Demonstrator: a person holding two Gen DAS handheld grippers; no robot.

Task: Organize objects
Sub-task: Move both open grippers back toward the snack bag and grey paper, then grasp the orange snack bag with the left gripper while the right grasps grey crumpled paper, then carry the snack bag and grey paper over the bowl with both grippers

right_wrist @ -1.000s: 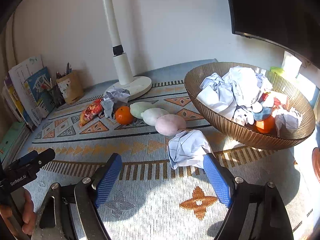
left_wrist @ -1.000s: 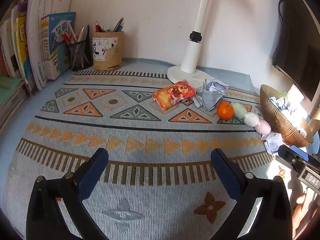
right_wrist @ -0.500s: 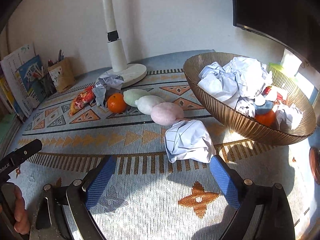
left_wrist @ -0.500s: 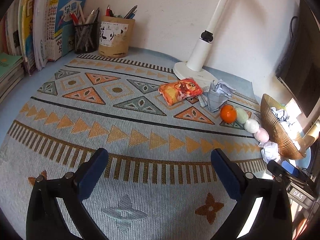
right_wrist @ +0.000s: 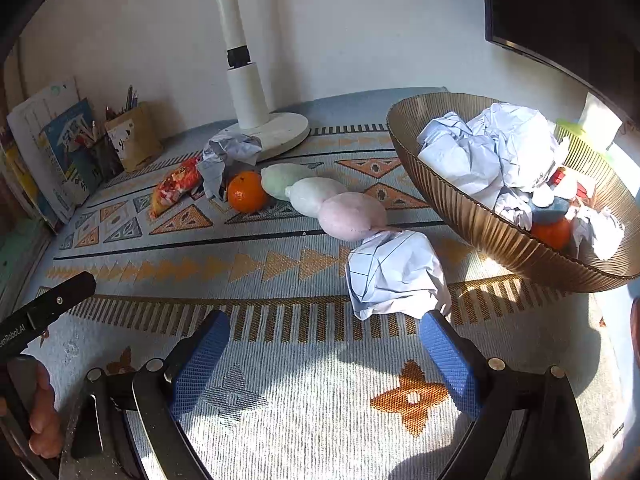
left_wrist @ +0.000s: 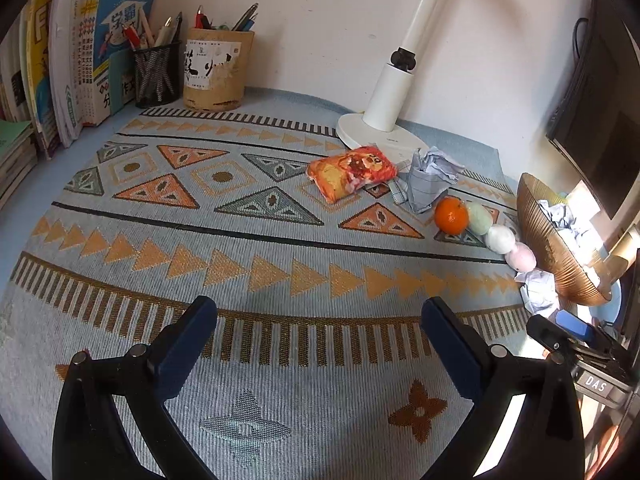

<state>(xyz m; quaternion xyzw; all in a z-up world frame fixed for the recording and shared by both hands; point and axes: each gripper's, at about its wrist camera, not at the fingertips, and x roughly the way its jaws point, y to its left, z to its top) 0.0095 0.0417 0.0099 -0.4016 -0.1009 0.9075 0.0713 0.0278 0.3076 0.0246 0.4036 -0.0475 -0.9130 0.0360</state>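
Just beyond our right gripper [right_wrist: 324, 354], slightly toward its right-hand finger, lies the crumpled paper ball [right_wrist: 396, 272] on the patterned mat [right_wrist: 280, 380], with the ribbed bowl [right_wrist: 472, 216] close behind it to the right. Our fingers here stand wide apart with nothing between them; the ball's near edge sits just ahead of the right pad [right_wrist: 448, 364], whether touching we cannot tell. The ball is roughly as broad as it is deep, with no clear long axis, so we judge that a short push forward and a little rightward would centre it in the gap. Our left gripper [left_wrist: 320, 344] is also spread wide and empty, over bare mat. From there the same paper ball [left_wrist: 538, 292] lies well off to the right, so we reckon the right hand is much the nearer.
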